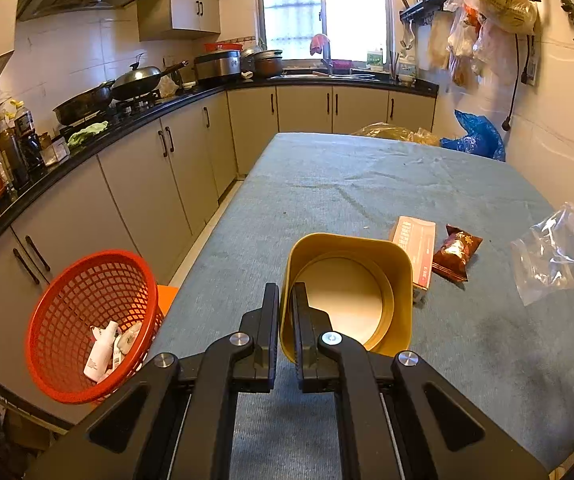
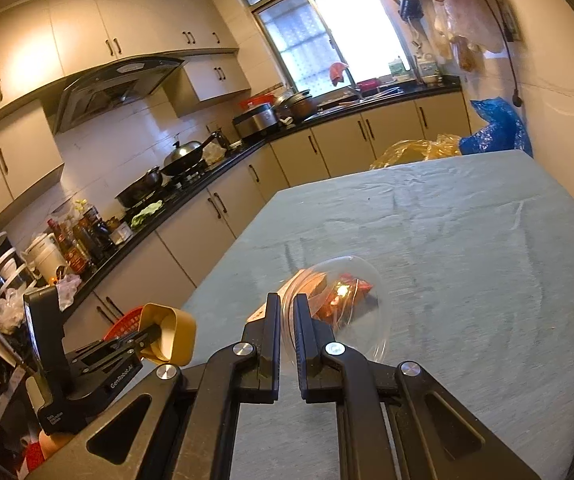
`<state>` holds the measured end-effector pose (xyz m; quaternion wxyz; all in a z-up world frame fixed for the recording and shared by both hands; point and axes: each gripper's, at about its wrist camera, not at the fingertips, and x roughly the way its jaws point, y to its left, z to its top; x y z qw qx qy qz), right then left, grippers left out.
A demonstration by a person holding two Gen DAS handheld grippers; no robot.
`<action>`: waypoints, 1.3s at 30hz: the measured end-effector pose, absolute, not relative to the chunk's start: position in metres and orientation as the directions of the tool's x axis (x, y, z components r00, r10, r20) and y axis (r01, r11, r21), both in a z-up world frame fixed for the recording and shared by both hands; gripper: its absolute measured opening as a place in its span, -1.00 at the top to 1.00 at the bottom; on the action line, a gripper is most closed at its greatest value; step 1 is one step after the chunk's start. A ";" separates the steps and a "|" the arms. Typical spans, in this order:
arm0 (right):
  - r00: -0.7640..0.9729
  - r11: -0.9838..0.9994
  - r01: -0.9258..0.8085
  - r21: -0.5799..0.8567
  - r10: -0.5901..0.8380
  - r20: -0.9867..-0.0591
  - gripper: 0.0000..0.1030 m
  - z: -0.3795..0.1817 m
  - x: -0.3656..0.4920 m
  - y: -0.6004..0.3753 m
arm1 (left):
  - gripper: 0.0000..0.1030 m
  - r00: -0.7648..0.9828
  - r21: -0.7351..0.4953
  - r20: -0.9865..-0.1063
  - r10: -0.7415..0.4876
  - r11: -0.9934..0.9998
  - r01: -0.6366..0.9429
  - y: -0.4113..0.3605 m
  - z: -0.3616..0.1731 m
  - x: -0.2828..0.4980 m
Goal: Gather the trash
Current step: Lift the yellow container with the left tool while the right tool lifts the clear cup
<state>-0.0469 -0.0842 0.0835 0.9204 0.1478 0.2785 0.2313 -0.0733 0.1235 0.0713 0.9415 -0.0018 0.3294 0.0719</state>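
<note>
Kitchen with L-shaped black counter running from nine to twelve o'clock, window at twelve. Blue-grey clothed table filling centre, long axis toward twelve. Red mesh basket at eight o'clock off the table's left edge, tipped, bits of trash inside. Yellow cup lifted above the cloth, mouth facing the camera, axis running toward twelve; left gripper clamped nearly closed over its near wall. Pink box and red snack packet lying at two o'clock. Clear plastic lid pinched at its rim by right gripper, almost closed.
</note>
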 end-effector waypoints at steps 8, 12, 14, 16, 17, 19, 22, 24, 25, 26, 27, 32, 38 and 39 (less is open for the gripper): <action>0.716 0.839 -0.375 0.394 0.532 -0.451 0.86 0.083 -0.050 -0.067 | 0.88 0.780 0.032 -0.611 0.138 0.988 -0.149 0.130 0.074 -0.083; 0.705 0.834 -0.389 0.392 0.544 -0.456 0.86 0.083 -0.049 -0.059 | 0.88 0.778 0.025 -0.612 0.141 0.987 -0.159 0.136 0.073 -0.085; 0.699 0.832 -0.396 0.390 0.548 -0.459 0.86 0.083 -0.048 -0.055 | 0.88 0.777 0.023 -0.613 0.144 0.986 -0.164 0.138 0.073 -0.086; 0.691 0.827 -0.405 0.390 0.556 -0.461 0.86 0.083 -0.048 -0.050 | 0.88 0.775 0.021 -0.614 0.147 0.985 -0.170 0.143 0.073 -0.087; 0.689 0.825 -0.409 0.390 0.559 -0.461 0.86 0.083 -0.048 -0.048 | 0.88 0.775 0.019 -0.614 0.149 0.985 -0.173 0.145 0.073 -0.087; 0.684 0.822 -0.421 0.385 0.566 -0.460 0.86 0.085 -0.047 -0.041 | 0.88 0.774 0.019 -0.614 0.153 0.984 -0.179 0.148 0.073 -0.088; 0.677 0.815 -0.439 0.378 0.576 -0.458 0.86 0.087 -0.047 -0.033 | 0.88 0.774 0.014 -0.612 0.160 0.981 -0.191 0.155 0.074 -0.091; 0.670 0.812 -0.451 0.372 0.583 -0.460 0.86 0.087 -0.047 -0.026 | 0.88 0.775 0.011 -0.611 0.163 0.980 -0.198 0.159 0.074 -0.092; 0.666 0.808 -0.458 0.370 0.588 -0.460 0.86 0.088 -0.048 -0.023 | 0.88 0.775 0.009 -0.609 0.166 0.979 -0.203 0.161 0.075 -0.093; 0.662 0.806 -0.465 0.367 0.591 -0.460 0.86 0.088 -0.048 -0.019 | 0.88 0.775 0.008 -0.609 0.169 0.978 -0.207 0.164 0.076 -0.093; 0.659 0.804 -0.471 0.363 0.594 -0.461 0.86 0.089 -0.048 -0.015 | 0.88 0.775 0.006 -0.608 0.172 0.977 -0.212 0.167 0.076 -0.094; 0.640 0.789 -0.505 0.350 0.614 -0.462 0.86 0.093 -0.047 0.005 | 0.88 0.776 -0.003 -0.604 0.185 0.972 -0.235 0.181 0.077 -0.099; 0.616 0.769 -0.539 0.343 0.638 -0.463 0.86 0.096 -0.043 0.027 | 0.88 0.777 -0.011 -0.593 0.210 0.963 -0.268 0.200 0.083 -0.104; 0.610 0.764 -0.547 0.341 0.643 -0.463 0.86 0.097 -0.041 0.033 | 0.88 0.777 -0.013 -0.591 0.217 0.960 -0.278 0.205 0.084 -0.105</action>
